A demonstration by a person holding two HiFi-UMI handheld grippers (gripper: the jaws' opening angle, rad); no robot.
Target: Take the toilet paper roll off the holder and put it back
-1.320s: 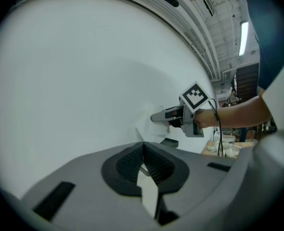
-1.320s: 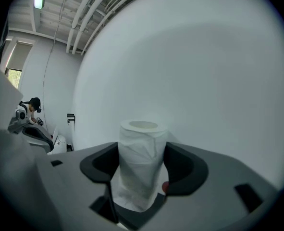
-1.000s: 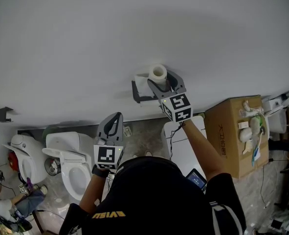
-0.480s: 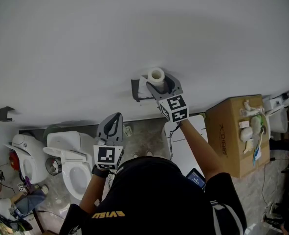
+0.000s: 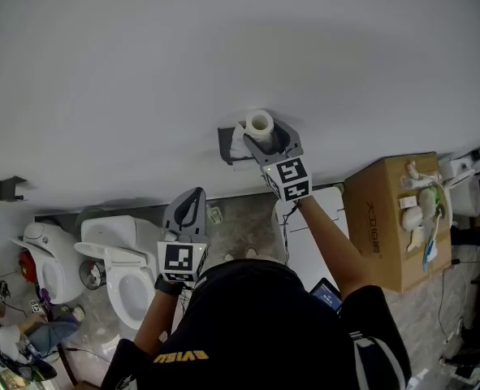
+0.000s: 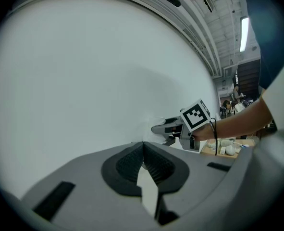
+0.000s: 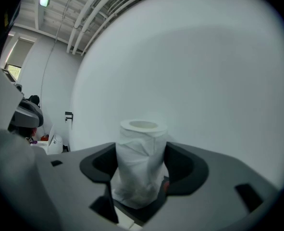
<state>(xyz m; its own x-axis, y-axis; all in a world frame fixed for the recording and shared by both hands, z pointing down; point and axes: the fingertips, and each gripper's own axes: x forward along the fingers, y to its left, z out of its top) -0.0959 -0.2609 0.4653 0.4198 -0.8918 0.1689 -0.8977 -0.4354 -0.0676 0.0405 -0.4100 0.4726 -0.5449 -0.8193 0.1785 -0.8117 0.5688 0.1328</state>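
Observation:
A white toilet paper roll (image 5: 260,123) (image 7: 141,162) stands upright between the jaws of my right gripper (image 5: 265,134) (image 7: 141,170), which is shut on it, both pads pressing its crumpled sides. It is held close to the white wall, right beside the dark wall holder (image 5: 226,146). A loose sheet of paper hangs between the roll and the holder. My left gripper (image 5: 191,201) (image 6: 142,150) hangs lower and to the left, shut with nothing in it. The right gripper (image 6: 168,128) also shows in the left gripper view, off to the right against the wall.
Two white toilets (image 5: 122,275) stand on the floor at lower left. A cardboard box (image 5: 390,218) with small items on top is at the right. A small black bracket (image 5: 10,189) sits on the wall far left. A white unit (image 5: 317,246) stands below my right arm.

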